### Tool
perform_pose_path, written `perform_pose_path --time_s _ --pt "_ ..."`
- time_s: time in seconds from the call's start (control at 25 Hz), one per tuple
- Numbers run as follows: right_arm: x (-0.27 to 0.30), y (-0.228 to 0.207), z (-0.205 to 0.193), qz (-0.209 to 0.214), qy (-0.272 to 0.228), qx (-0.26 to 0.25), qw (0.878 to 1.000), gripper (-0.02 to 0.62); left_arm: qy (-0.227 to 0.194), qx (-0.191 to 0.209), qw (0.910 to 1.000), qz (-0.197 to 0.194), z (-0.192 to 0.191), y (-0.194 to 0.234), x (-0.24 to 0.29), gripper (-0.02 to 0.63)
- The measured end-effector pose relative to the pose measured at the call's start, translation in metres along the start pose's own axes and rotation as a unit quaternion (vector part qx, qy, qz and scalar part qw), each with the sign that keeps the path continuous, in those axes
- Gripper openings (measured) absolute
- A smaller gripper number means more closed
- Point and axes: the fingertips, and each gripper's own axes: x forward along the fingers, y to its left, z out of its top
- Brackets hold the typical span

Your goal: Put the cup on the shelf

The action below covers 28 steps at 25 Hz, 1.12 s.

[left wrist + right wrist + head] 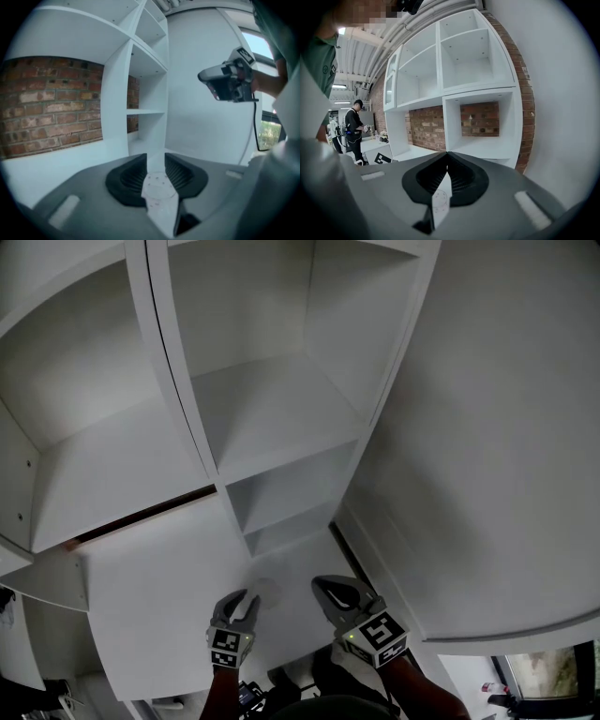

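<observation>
A pale round shape (pixel 265 592), seemingly the rim of a white cup, rests on the white ledge (pixel 159 568) of the shelf unit (pixel 281 418), right at the tip of my left gripper (pixel 247 601). It is faint against the white, so I cannot tell whether the pads touch it. In the left gripper view the left gripper (pixel 155 158) has its jaws apart, and only white shelf shows in the gap. My right gripper (pixel 325 583) hovers beside it over the same ledge. Its jaws (pixel 447 154) meet at the tips with nothing between them. It also appears raised at the upper right (pixel 229 82).
The white shelf unit has open compartments above and small cubbies (pixel 281 498) ahead. A brick wall (pixel 47 108) shows behind it. A plain white wall (pixel 506 427) closes the right side. A person (pixel 354 129) stands by a table far off at the left.
</observation>
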Motion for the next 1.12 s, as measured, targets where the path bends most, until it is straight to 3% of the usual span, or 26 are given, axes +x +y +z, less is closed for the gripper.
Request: perform_pose_path --time_s 0.48,0.6,0.8,0.96,1.12 --pt "0.029 -0.010 -0.027 0.019 0.031 0.008 0.999 0.006 0.068 -0.019 0.9975 0.007 -0.081 -0.005 0.030 0.219" --pt "0.036 -0.012 -0.034 0.024 0.037 0.011 0.999 0.006 0.066 -0.027 0.9974 0.013 -0.092 -0.005 0.035 0.236" --pt "0.043 -0.013 -0.048 0.028 0.049 0.016 0.998 0.006 0.049 -0.021 0.9985 0.015 -0.095 -0.007 0.035 0.240" --pt "0.049 -0.013 -0.058 0.034 0.055 0.019 0.998 0.006 0.068 -0.027 0.9972 0.012 -0.116 -0.013 0.035 0.256" --pt "0.052 -0.012 -0.067 0.037 0.062 0.021 0.997 0.006 0.089 -0.030 0.9954 0.020 -0.133 -0.014 0.041 0.205"
